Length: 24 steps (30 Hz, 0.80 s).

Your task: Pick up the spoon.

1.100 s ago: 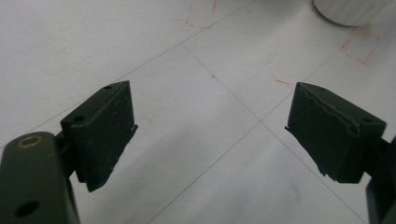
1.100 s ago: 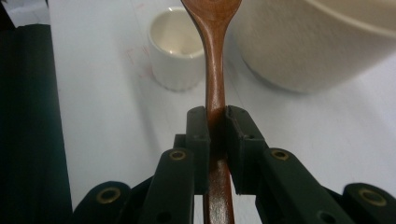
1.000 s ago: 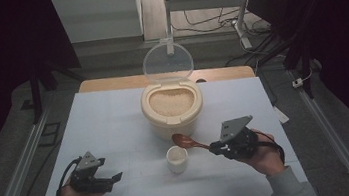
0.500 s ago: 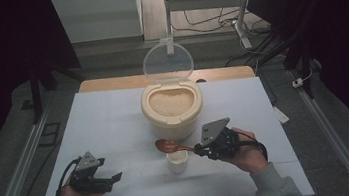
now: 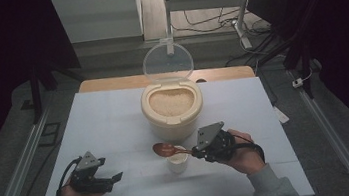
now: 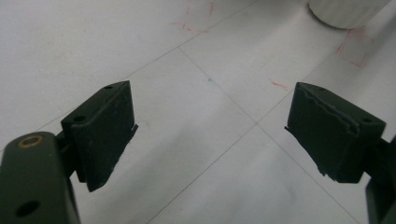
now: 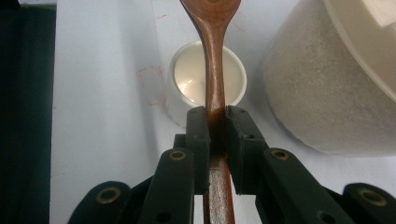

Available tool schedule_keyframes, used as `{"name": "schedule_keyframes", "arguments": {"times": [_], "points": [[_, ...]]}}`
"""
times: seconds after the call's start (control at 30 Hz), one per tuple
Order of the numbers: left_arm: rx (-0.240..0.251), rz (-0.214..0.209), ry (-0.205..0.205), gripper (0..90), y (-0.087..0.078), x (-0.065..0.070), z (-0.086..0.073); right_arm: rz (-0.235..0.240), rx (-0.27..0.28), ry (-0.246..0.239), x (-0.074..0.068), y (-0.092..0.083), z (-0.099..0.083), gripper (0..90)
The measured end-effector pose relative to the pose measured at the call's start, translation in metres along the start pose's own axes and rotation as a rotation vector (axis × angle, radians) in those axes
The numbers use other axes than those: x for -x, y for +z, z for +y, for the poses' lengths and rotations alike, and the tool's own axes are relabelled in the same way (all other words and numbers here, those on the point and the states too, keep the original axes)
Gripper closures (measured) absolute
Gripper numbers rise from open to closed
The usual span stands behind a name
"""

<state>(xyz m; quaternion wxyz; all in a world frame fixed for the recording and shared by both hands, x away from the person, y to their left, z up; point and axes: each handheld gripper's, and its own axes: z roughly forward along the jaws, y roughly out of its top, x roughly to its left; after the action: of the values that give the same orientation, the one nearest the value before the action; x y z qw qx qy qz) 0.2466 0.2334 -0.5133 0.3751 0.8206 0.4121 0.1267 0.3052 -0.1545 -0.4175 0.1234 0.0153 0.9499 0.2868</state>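
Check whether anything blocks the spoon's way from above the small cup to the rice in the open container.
Nothing visible does. The right gripper holds the wooden spoon above the small cup; the rice container stands just behind with its lid tipped up.

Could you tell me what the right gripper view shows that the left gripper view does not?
Right gripper view: its jaws are shut on the wooden spoon, whose handle crosses above the empty white cup; the rice container stands beside it.

Left gripper view: open jaws with nothing between them, above faint red marks.

Both: black jaws, the white table and something white and round on it.
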Motion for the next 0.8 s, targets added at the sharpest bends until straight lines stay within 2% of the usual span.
{"name": "schedule_keyframes", "arguments": {"times": [0.1,0.17,0.2,0.23,0.3,0.43,0.57,0.7,0.73,0.8], "points": [[0.023,-0.032,0.006,14.9,-0.004,0.004,0.01,-0.002,0.008,-0.003,0.0,0.001,0.001,79.7],[0.036,-0.049,0.031,14.7,-0.007,0.01,0.022,0.002,0.012,0.0,-0.001,0.002,0.001,79.7],[0.051,-0.062,0.062,14.7,-0.01,0.017,0.035,-0.003,0.003,-0.003,-0.001,0.002,0.001,79.7],[0.051,-0.062,0.062,14.7,-0.01,0.017,0.035,-0.003,0.003,-0.003,-0.001,0.002,0.001,79.7],[0.064,-0.076,0.081,14.9,-0.013,0.024,0.046,-0.005,-0.012,-0.011,-0.002,0.003,0.002,79.7],[0.076,-0.099,0.127,15.1,-0.016,0.038,0.068,-0.003,-0.003,-0.012,-0.003,0.005,0.003,79.7],[0.096,-0.127,0.169,16.9,-0.017,0.05,0.09,-0.001,-0.026,-0.028,-0.005,0.007,0.005,79.8],[0.104,-0.152,0.206,19.7,-0.016,0.062,0.11,0.002,-0.033,-0.044,-0.007,0.009,0.008,79.7],[0.103,-0.16,0.218,20.3,-0.015,0.065,0.114,0.001,-0.019,-0.037,-0.009,0.01,0.008,79.7],[0.099,-0.187,0.241,21.7,-0.012,0.07,0.121,0.003,-0.02,-0.048,-0.01,0.012,0.01,79.7]]}}
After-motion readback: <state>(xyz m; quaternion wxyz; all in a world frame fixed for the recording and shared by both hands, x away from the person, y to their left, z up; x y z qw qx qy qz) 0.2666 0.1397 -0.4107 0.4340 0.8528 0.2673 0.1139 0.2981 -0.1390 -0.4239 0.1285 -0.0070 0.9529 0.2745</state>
